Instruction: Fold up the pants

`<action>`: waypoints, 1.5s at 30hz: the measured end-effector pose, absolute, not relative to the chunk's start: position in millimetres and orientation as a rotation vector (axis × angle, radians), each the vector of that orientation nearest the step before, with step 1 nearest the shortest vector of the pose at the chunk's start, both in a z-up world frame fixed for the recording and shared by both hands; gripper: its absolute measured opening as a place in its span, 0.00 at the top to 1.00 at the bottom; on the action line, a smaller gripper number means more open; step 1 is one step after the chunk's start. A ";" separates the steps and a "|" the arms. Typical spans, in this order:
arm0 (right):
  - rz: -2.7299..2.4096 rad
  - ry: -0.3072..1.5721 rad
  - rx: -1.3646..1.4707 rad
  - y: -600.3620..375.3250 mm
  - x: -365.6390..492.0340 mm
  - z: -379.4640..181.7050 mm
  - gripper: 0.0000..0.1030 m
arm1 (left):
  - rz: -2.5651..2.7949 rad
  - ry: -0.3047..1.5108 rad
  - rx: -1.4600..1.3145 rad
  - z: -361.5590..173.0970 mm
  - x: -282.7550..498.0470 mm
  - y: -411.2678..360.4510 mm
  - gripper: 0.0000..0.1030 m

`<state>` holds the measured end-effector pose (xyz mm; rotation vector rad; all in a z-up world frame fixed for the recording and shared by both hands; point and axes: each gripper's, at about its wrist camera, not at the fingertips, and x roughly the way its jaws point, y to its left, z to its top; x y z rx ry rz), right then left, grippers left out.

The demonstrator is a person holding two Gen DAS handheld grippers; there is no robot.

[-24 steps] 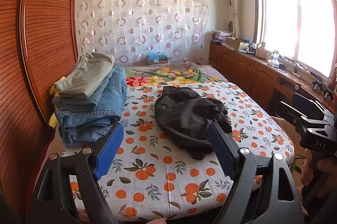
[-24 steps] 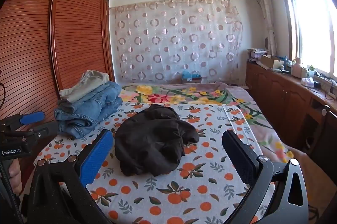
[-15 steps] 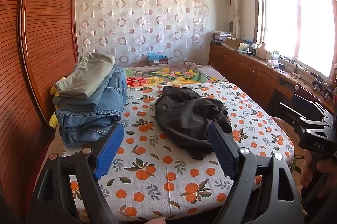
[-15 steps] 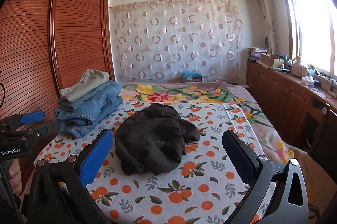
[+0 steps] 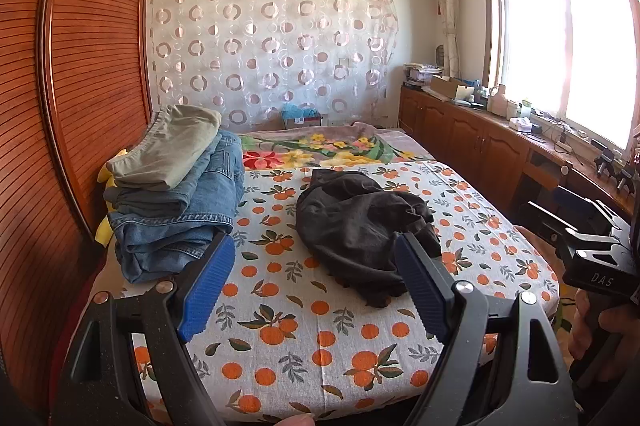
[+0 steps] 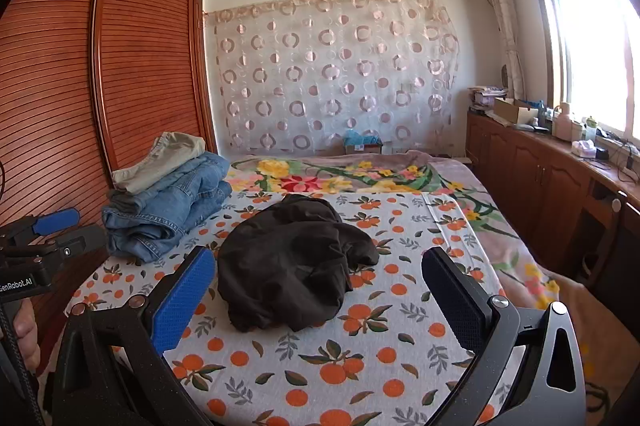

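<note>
A bedroom: a bed [image 5: 320, 338] covered with a white sheet printed with oranges and leaves, a slatted wooden wardrobe [image 5: 92, 65] along its left side, a circle-patterned sheer curtain [image 5: 272, 45] on the far wall, and a bright window [image 5: 568, 25] above a row of wooden cabinets [image 5: 472, 137] on the right.

The black pants [image 5: 360, 230] lie crumpled in a loose heap near the middle of the sheet, unfolded. At the left edge of the bed, beside the wardrobe, stands a stack of folded jeans [image 5: 180, 222] with a folded khaki garment [image 5: 168, 149] on top. The heap and the stack are apart.

The left gripper [image 5: 316, 286] is held above the near edge of the bed, tilted down toward the sheet. Its blue-padded jaws stand wide apart with nothing between them; the pants lie beyond the fingertips, untouched.

The right gripper [image 6: 316, 290] is held likewise at the near edge, jaws spread wide and empty, the pants ahead of its tips and clear of both pads.
</note>
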<state>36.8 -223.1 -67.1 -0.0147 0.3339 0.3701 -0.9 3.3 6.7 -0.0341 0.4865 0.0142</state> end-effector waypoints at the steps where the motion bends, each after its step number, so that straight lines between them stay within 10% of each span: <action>1: 0.370 0.334 -0.014 -223.7 36.9 -66.8 0.00 | 0.015 0.485 -0.034 6.5 -1.4 3.3 0.19; 45: 0.371 0.329 -0.007 -223.4 35.8 -63.2 0.00 | 0.017 0.476 -0.034 5.5 -3.0 2.3 0.19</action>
